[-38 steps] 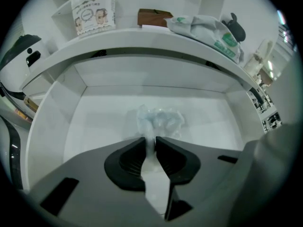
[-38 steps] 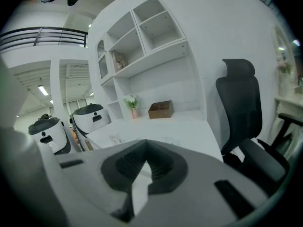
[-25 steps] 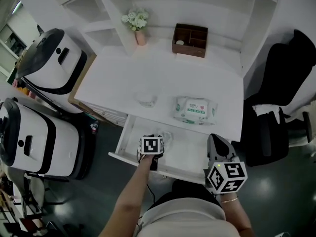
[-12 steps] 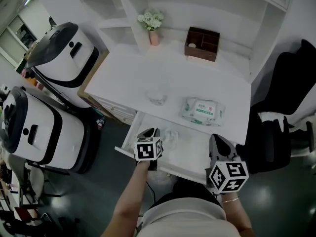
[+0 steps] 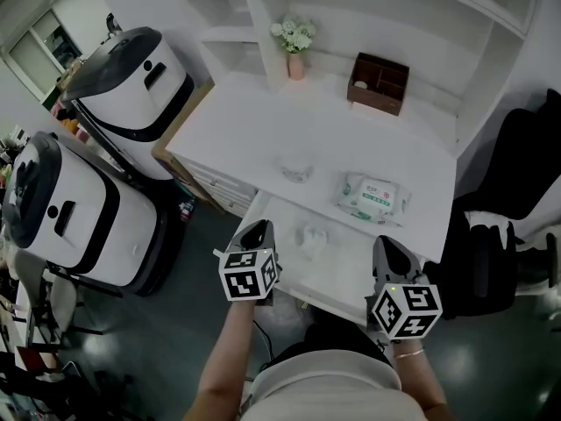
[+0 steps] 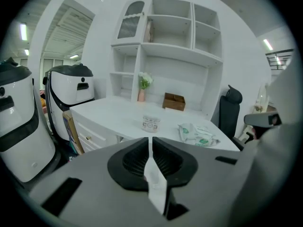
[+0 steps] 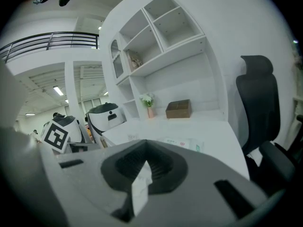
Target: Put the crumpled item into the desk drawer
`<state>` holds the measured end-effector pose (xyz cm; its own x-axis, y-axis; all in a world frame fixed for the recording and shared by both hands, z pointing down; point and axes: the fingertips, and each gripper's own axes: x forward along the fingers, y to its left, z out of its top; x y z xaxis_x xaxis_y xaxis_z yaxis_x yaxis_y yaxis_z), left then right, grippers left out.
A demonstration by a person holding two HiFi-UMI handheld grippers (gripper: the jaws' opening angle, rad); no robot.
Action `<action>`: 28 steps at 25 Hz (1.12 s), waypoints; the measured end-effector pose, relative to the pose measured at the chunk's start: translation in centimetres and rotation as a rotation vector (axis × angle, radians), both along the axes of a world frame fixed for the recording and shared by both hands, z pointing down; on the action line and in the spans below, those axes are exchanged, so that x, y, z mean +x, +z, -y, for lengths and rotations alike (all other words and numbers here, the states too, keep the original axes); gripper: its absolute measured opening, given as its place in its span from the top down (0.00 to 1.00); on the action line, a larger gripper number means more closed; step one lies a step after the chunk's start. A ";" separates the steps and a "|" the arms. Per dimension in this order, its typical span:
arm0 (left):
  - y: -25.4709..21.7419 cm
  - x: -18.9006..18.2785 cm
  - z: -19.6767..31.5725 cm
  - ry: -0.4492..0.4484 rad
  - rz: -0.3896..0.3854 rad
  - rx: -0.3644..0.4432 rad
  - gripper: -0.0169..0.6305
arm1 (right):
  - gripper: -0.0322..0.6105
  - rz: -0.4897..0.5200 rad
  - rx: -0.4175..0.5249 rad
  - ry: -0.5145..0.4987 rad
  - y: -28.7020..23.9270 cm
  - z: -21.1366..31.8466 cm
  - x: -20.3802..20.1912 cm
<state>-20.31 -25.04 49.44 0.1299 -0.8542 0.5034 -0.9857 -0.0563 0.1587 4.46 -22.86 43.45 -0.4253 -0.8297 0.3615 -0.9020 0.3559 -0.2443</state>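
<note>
L gripper (image 5: 256,229) pulled back from drawer (image 5: 346,257), jaws closing on nothing, R gripper (image 5: 386,246) shut, empty; wad (image 5: 310,235) inside looks light, soft, squashy, so pinch its middle.

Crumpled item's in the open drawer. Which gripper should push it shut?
Left, probably: the left gripper sits at the drawer front's left corner, jaws closing on nothing. Right gripper hangs about as near.

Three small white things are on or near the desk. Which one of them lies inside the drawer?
The crumpled item: it alone lies in the open drawer. The cup and the wipes pack sit on the desk top.
</note>
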 end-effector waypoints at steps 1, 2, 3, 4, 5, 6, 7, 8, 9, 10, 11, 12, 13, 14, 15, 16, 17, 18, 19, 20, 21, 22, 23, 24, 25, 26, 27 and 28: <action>-0.6 -0.3 -0.3 -0.007 0.001 0.016 0.95 | 0.95 0.001 0.001 -0.003 -0.1 0.0 -0.1; -1.1 -0.6 -0.5 -0.014 0.005 0.032 0.95 | 0.95 0.003 0.003 -0.006 -0.1 0.0 -0.3; -1.6 -0.8 -0.8 -0.020 0.012 0.048 0.95 | 0.95 0.004 0.006 -0.009 -0.2 -0.1 -0.4; -2.0 -1.1 -1.2 -0.025 0.019 0.062 0.95 | 0.95 0.006 0.008 -0.013 -0.3 -0.1 -0.6; -2.3 -1.3 -1.5 -0.031 0.025 0.074 0.95 | 0.95 0.006 0.011 -0.017 -0.4 -0.2 -0.8; -2.6 -1.5 -1.9 -0.038 0.028 0.084 0.95 | 0.95 0.007 0.013 -0.021 -0.5 -0.3 -1.0; -2.9 -1.7 -2.3 -0.044 0.026 0.094 0.96 | 0.95 0.007 0.015 -0.026 -0.6 -0.4 -1.2; -3.2 -1.8 -2.7 -0.051 0.023 0.103 0.96 | 0.95 0.007 0.018 -0.031 -0.7 -0.4 -1.3; -3.4 -2.0 -3.2 -0.058 0.020 0.111 0.96 | 0.95 0.006 0.020 -0.036 -0.8 -0.5 -1.5; -3.6 -2.2 -3.6 -0.064 0.020 0.119 0.97 | 0.95 0.006 0.022 -0.041 -0.8 -0.6 -1.6; -3.9 -2.4 -4.0 -0.069 0.022 0.127 0.97 | 0.95 0.006 0.023 -0.045 -0.9 -0.6 -1.8; -4.2 -2.6 -4.3 -0.073 0.025 0.135 0.97 | 0.95 0.006 0.024 -0.048 -1.0 -0.7 -1.9; -4.5 -2.9 -4.7 -0.078 0.029 0.142 0.97 | 0.95 0.006 0.024 -0.052 -1.0 -0.8 -2.1; -4.8 -3.1 -5.0 -0.083 0.031 0.150 0.97 | 0.95 0.006 0.025 -0.055 -1.1 -0.9 -2.2; -5.0 -3.4 -5.4 -0.089 0.031 0.157 0.98 | 0.95 0.006 0.026 -0.060 -1.1 -1.0 -2.4; -5.3 -3.6 -5.7 -0.094 0.030 0.164 0.98 | 0.95 0.005 0.027 -0.065 -1.2 -1.1 -2.5; -5.5 -3.8 -5.9 -0.098 0.029 0.170 0.98 | 0.95 0.005 0.029 -0.071 -1.2 -1.2 -2.7; -5.7 -4.0 -6.1 -0.103 0.029 0.176 0.98 | 0.95 0.005 0.031 -0.078 -1.3 -1.3 -2.9; -5.8 -4.2 -6.4 -0.107 0.029 0.181 0.98 | 0.95 0.006 0.033 -0.084 -1.3 -1.4 -3.1; -5.9 -4.4 -6.6 -0.111 0.029 0.184 0.98 | 0.95 0.007 0.035 -0.089 -1.4 -1.5 -3.2; -6.0 -4.6 -6.8 -0.116 0.029 0.187 0.98 | 0.95 0.009 0.038 -0.093 -1.5 -1.7 -3.3; -6.1 -4.7 -7.1 -0.120 0.029 0.189 0.98 | 0.95 0.009 0.042 -0.094 -1.7 -1.8 -3.4; -6.2 -4.9 -7.3 -0.124 0.028 0.192 0.98 | 0.95 0.007 0.046 -0.095 -1.8 -1.9 -3.4; -6.2 -5.0 -7.5 -0.128 0.027 0.194 0.98 | 0.95 0.004 0.051 -0.097 -1.9 -1.9 -3.5; -6.3 -5.1 -7.7 -0.131 0.027 0.197 0.98 | 0.95 0.002 0.055 -0.100 -2.0 -2.0 -3.5; -6.4 -5.2 -7.9 -0.134 0.026 0.199 0.98 | 0.95 0.001 0.057 -0.104 -2.1 -2.1 -3.6; -6.5 -5.2 -8.1 -0.136 0.025 0.203 0.98 | 0.95 0.000 0.059 -0.110 -2.1 -2.1 -3.6; -6.6 -5.2 -8.2 -0.137 0.025 0.206 0.98 | 0.95 -0.001 0.059 -0.115 -2.2 -2.2 -3.7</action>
<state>-25.53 -16.79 42.81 -0.0043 -0.9481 0.3179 -0.9898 0.0493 0.1336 0.80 -20.70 41.30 -0.5183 -0.7954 0.3142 -0.8548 0.4703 -0.2194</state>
